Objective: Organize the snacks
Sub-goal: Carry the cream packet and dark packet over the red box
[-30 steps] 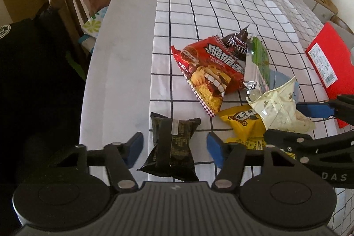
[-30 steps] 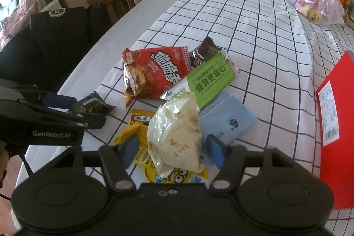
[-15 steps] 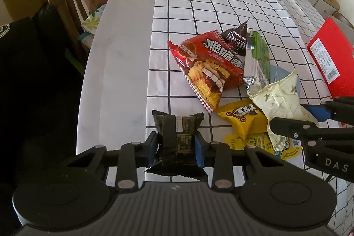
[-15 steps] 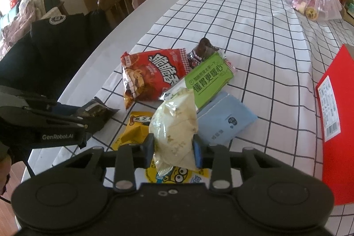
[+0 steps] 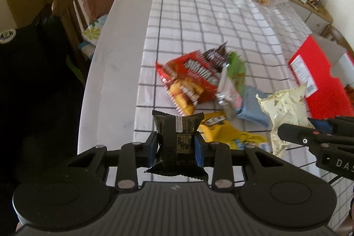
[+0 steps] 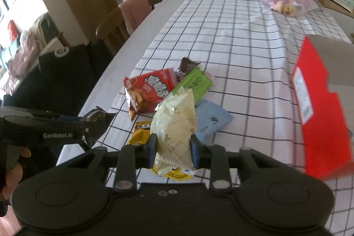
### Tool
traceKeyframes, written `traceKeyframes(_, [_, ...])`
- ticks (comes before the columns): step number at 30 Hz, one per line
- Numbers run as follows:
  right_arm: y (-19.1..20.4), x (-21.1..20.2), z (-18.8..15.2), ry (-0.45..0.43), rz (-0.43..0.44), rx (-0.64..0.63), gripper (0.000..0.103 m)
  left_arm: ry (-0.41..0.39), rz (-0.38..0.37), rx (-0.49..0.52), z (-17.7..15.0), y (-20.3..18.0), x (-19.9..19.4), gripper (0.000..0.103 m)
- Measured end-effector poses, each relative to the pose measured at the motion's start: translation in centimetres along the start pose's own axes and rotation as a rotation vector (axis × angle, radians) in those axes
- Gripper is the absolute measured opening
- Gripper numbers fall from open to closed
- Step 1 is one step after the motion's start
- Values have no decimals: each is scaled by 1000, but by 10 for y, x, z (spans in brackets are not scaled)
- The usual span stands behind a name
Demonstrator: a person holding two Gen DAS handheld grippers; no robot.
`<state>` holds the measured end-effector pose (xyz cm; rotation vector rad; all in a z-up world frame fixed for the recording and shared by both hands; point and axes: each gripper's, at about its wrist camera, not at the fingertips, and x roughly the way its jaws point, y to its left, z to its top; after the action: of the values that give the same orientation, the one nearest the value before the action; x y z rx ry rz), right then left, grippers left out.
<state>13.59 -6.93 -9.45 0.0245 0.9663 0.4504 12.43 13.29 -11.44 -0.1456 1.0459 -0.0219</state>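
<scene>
You held the left gripper [image 5: 176, 150] closed on the black packet [image 5: 177, 143] and the right gripper [image 6: 173, 153] closed on the cream bag [image 6: 174, 125], both low in frame, probably to carry them to the red box [image 6: 320, 116] at right.

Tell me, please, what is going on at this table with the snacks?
A person is sorting snacks with a handheld gripper in each hand. The left gripper is shut on a black snack packet, and the right gripper is shut on a cream snack bag; both packets appear lifted off the checked tablecloth. A red chip bag, a green packet, a blue packet and a yellow packet lie in the pile, beside an open red box.
</scene>
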Motion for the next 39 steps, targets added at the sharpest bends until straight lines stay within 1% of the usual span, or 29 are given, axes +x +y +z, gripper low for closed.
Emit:
traceKeyframes(5, [-22, -34, 0, -31, -1, 49, 28, -36, -21, 23, 6, -22, -24, 33])
traceKeyframes(11, [-50, -72, 1, -82, -22, 87, 28, -78, -68, 66, 19, -61, -46, 33])
traceKeyframes(17, [-83, -106, 0, -133, -52, 116, 28, -126, -126, 117, 28, -110, -64, 33])
traceKeyframes(22, [-114, -130, 0, -168, -86, 132, 28, -142, -163, 156, 38, -155, -68, 33])
traceKeyframes(28, [-156, -147, 0, -191, -131, 150, 28, -156, -195, 211, 48, -210, -65, 33])
traceKeyframes(31, [-176, -152, 1, -194, -150, 161, 28, -154, -200, 237, 52, -237, -60, 33])
traceKeyframes(39, [-236, -153, 5, -182, -190, 193, 28, -113, -204, 261, 65, -296, -30, 33])
